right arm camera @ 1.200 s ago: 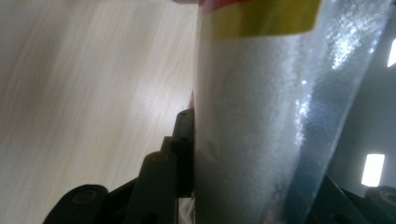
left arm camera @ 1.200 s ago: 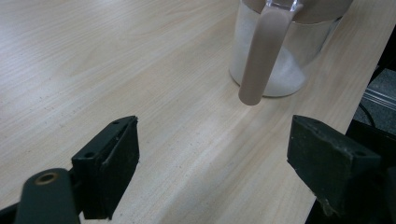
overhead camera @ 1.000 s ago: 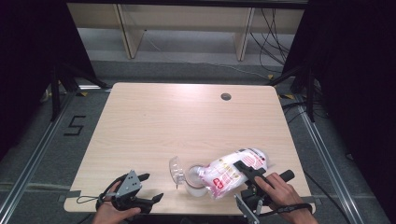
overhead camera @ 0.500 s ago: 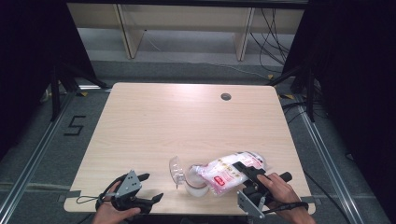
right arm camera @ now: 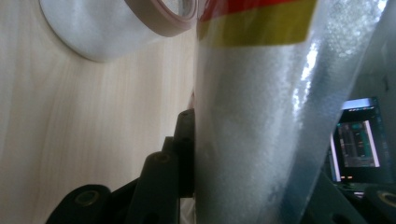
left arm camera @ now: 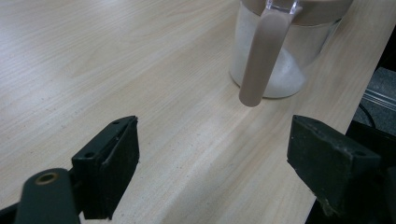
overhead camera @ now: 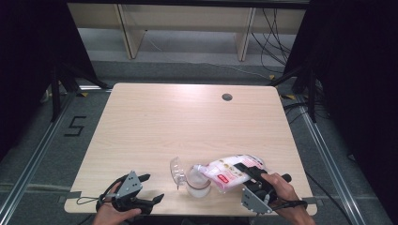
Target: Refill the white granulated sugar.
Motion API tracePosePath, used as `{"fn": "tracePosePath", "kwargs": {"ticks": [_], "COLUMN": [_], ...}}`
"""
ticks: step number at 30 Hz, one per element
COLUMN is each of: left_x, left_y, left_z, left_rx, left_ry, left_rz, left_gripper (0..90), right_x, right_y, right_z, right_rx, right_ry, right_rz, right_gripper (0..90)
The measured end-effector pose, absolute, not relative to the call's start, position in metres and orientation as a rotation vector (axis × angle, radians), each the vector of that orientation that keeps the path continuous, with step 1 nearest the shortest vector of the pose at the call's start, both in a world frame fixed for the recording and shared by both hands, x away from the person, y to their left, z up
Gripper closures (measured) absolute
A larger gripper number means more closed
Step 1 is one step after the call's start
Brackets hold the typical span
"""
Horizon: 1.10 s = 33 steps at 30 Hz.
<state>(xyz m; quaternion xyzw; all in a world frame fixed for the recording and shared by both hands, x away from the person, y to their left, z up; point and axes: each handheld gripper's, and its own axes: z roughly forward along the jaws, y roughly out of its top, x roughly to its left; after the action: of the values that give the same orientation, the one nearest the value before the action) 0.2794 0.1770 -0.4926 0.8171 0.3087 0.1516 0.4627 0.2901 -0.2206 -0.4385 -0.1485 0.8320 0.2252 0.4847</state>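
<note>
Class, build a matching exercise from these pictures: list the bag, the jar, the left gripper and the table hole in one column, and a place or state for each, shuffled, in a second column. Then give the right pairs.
Things:
1. bag
2. jar
3. left gripper
4. table hole

Places or states:
A. jaws open, nothing between them
B. near the far edge of the table
C. tilted, held in the right gripper
D. upright, white grains inside, lid flipped open

Pairs: 1-C, 2-D, 3-A, 4-B
</note>
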Motion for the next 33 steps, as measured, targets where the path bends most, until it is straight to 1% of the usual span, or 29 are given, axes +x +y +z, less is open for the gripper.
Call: {"fn": "tracePosePath", "kwargs": {"ticks": [1, 2, 13, 24, 33], "left_x": [0.279, 0.279, 0.279, 0.279, 0.279], "left_y": [0.177, 0.177, 0.177, 0.178, 0.178], "left_z": [-0.492, -0.492, -0.492, -0.492, -0.491], "left_rx": [2.011, 2.011, 2.009, 2.016, 2.015], "left_ry": [0.759, 0.758, 0.760, 0.758, 0.760], "left_rz": [0.375, 0.376, 0.376, 0.383, 0.384], "left_gripper": [16.7, 16.7, 16.7, 16.7, 16.7], "right_x": [0.287, 0.293, 0.305, 0.319, 0.324], "right_y": [-0.223, -0.224, -0.240, -0.245, -0.244], "right_z": [-0.445, -0.441, -0.451, -0.461, -0.467], "right_rx": [-0.236, -0.311, -0.062, 0.089, 0.127], "right_ry": [2.075, 2.049, 2.102, 2.126, 2.160], "right_rz": [0.620, 0.606, 0.861, 1.014, 1.014], "right_gripper": [71.0, 71.0, 71.5, 72.0, 72.3]}}
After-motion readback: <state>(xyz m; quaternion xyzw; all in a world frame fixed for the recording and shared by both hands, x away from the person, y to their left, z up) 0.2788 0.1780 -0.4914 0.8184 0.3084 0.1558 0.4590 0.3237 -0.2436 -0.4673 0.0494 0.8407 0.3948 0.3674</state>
